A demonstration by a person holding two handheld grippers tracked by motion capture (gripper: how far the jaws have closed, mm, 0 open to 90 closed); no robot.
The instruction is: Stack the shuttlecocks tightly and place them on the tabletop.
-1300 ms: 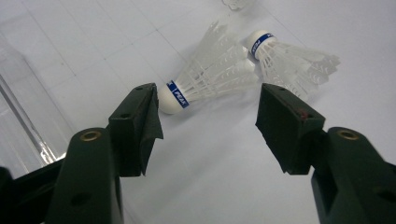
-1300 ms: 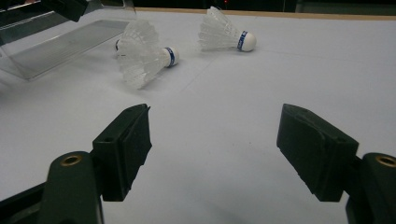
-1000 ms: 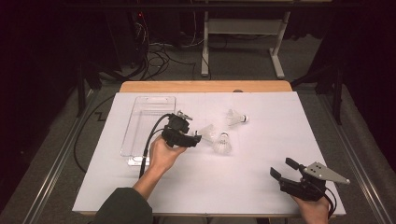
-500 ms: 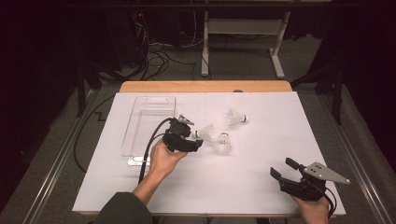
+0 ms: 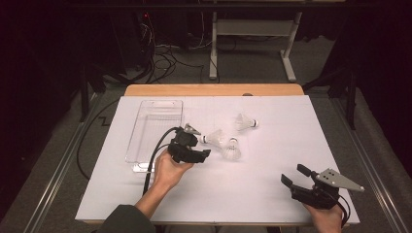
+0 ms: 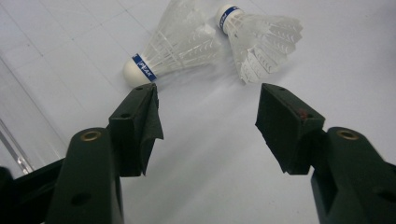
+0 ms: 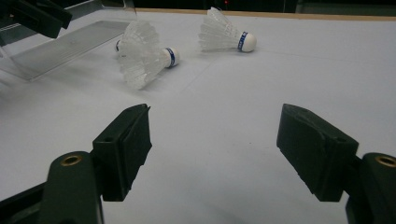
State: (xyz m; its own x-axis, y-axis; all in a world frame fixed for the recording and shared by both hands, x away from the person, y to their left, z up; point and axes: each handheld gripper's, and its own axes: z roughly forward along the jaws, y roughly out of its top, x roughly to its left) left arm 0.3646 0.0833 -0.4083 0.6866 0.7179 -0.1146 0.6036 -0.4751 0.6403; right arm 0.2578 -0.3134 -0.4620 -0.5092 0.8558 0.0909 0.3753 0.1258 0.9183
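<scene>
Along the left claw's own view, blue bands show on the cork tips of two shuttlecocks, the nearer shuttlecock lying just ahead of its wide-apart jaws with nothing between them, the second shuttlecock beside it. From above, the left hand reaches level toward that pair beside the clear tray, while a third shuttlecock lies farther back on the table. Well apart at the near right edge, the right claw rests low, jaws spread and empty.

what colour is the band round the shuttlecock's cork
Blue, with white lettering, on the nearest shuttlecock; the left gripper view shows it best.
</scene>
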